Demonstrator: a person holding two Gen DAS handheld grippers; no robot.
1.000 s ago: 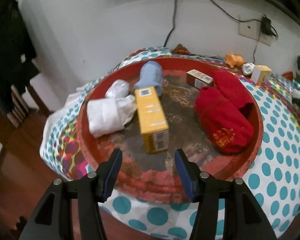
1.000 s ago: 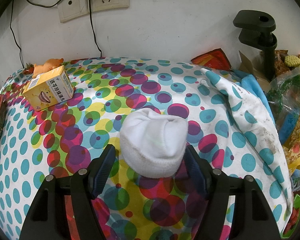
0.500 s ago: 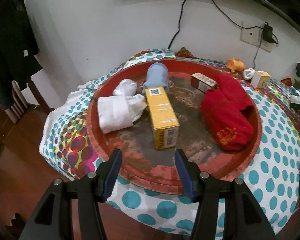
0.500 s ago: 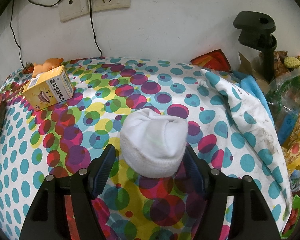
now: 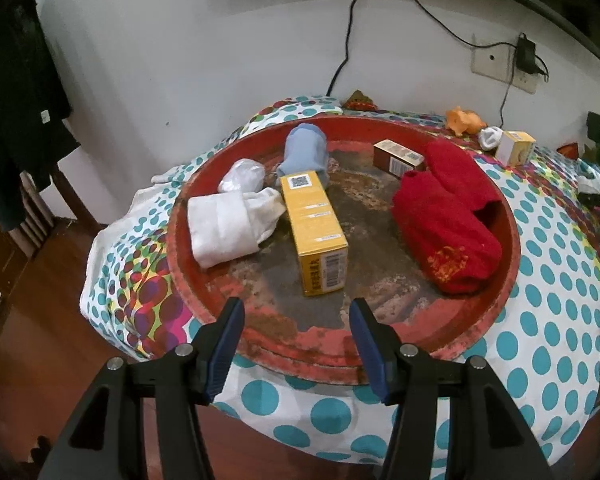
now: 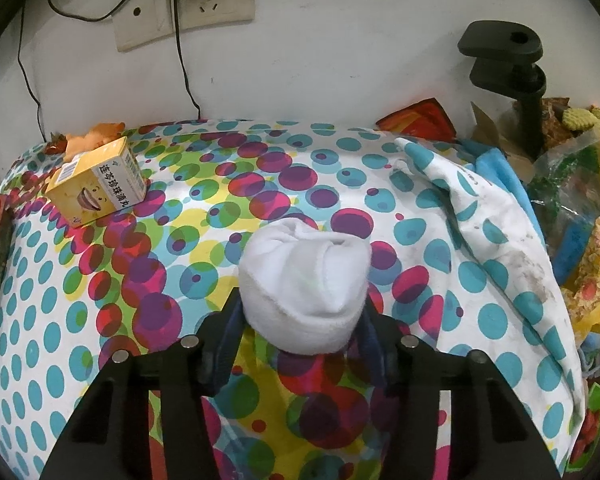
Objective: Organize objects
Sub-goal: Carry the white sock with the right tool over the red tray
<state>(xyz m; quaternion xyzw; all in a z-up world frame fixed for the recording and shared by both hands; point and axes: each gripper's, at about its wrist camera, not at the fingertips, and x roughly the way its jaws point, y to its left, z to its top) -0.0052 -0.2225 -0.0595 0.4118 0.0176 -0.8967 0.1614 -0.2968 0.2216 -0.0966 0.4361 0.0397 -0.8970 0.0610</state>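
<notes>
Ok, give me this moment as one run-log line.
left gripper: open, empty, before red tray | right gripper: shut on white sock ball, on dotted cloth | yellow box: in tray

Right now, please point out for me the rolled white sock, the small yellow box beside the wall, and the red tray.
rolled white sock (image 6: 305,290): right wrist view, middle of its front.
small yellow box (image 6: 100,184): right wrist view, printed side.
red tray (image 5: 508,240): left wrist view, right rim.

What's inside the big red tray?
The red tray holds a yellow box, red socks, white socks, a blue sock and a brown box, partly hidden behind the red socks.
</notes>
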